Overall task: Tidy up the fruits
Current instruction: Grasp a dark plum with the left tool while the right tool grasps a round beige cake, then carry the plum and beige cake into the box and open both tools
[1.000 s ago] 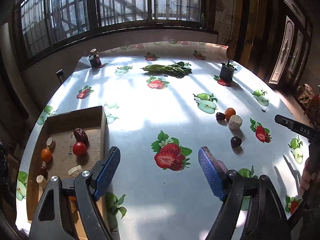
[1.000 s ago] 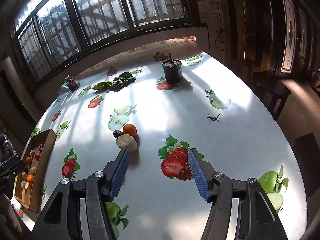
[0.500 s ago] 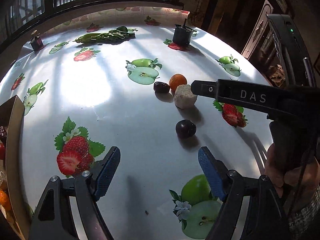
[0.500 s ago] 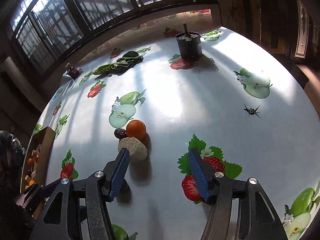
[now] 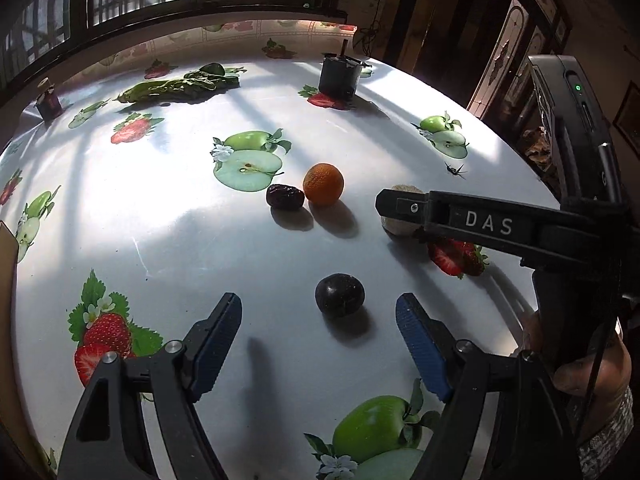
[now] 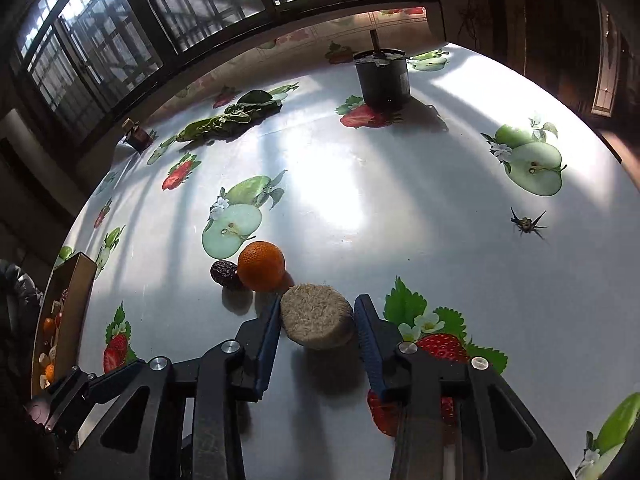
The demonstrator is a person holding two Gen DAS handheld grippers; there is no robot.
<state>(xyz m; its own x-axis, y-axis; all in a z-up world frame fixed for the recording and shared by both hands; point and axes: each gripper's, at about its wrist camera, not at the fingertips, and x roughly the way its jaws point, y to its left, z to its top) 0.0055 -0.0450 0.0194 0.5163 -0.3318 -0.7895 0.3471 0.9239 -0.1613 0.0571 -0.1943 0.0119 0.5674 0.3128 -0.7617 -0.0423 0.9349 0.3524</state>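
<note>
Sunlight from barred windows is thrown across a round table [image 5: 168, 216] covered in a glossy cloth printed with strawberries and apples. An orange [image 5: 323, 183] is taken as the landmark: a date [image 5: 285, 197] lies touching it on its left, and a pale fibrous chunk [image 6: 317, 317] sits just in front of it to the right. The chunk is framed by the right gripper [image 6: 316, 326], whose jaws are closing, the blue pads lying against its sides. Nearer the left camera than the orange, a dark plum [image 5: 339, 294] rests on the cloth, apart from the other fruit. The plum is seen just ahead of the left gripper [image 5: 319, 338], between the lines of its fingers; that gripper's jaws are spread wide and nothing is held. Well beyond the orange, a black pot [image 6: 382, 76] stands near the far edge, with leafy greens [image 6: 228, 122] to its left. Far left of the orange, a cardboard box [image 6: 74, 308] with small fruit is seen at the table's edge.
</note>
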